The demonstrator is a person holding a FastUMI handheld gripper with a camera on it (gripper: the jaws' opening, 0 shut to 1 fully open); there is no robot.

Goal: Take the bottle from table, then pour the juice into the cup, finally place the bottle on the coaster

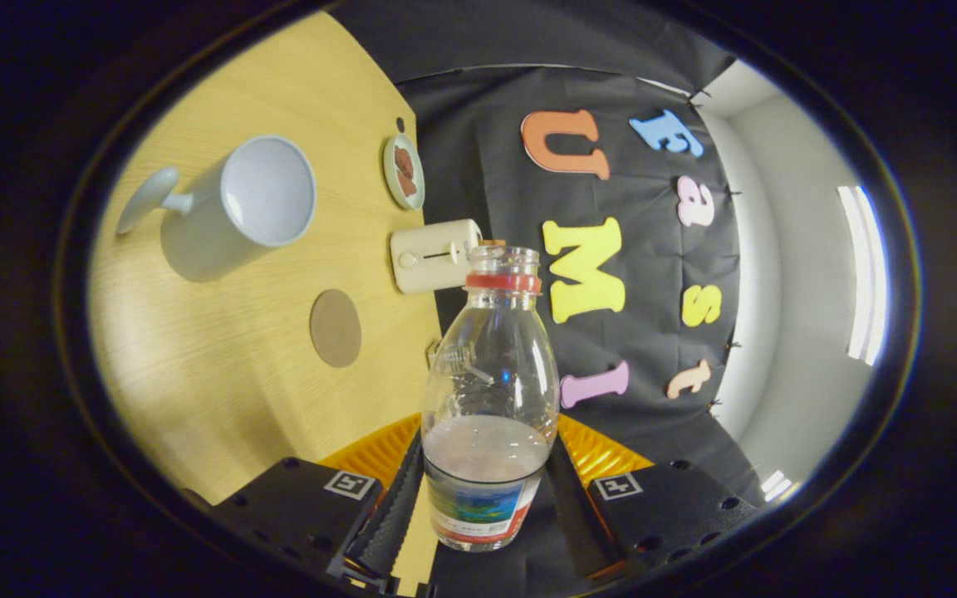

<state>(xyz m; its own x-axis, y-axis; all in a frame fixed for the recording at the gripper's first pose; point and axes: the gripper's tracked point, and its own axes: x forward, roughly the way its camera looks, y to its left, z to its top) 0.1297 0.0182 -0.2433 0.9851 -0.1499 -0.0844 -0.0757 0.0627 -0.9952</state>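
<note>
We hold the uncapped juice bottle (488, 399) clamped between both fingers of our gripper (485, 498), seemingly lifted beyond the table (221, 374) edge, with coaster (336, 328) and white cup (238, 208) further inward.

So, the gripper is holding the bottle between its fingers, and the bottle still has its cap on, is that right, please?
Not quite: the gripper does hold the bottle between its fingers, but the gripper view shows the bottle's neck open, with no cap on it.
</note>
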